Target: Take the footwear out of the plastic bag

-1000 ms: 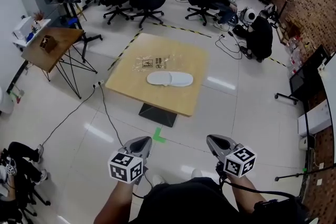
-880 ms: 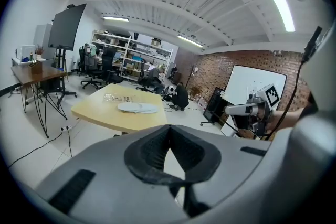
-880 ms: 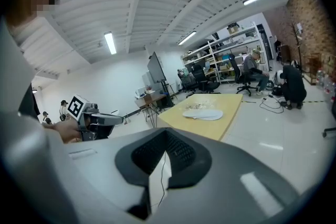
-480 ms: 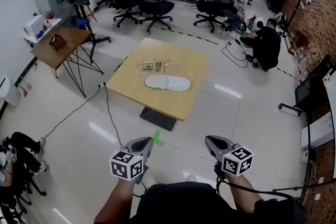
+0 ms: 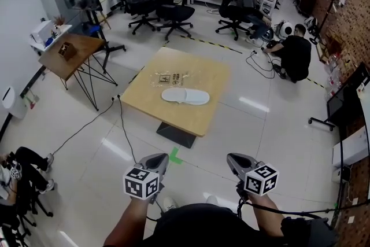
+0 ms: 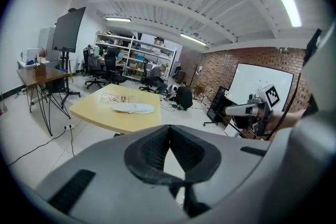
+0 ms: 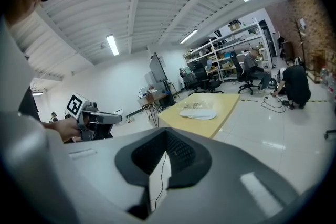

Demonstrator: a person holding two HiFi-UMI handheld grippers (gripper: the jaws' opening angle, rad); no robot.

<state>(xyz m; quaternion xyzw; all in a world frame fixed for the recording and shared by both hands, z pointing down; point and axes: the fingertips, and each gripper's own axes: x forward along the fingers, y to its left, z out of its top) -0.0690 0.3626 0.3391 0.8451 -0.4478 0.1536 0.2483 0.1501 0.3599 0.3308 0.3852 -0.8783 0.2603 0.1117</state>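
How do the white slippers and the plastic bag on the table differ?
The slippers are white and opaque; the plastic bag is clear with dark printed patches. The slippers lie nearer the person, the plastic bag beyond them. Both lie flat on the table.

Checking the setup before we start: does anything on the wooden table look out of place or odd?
Yes: the white slippers lie on the table beside the clear plastic bag, apparently not inside it, which is odd for this task. Nothing looks spilled or damaged.
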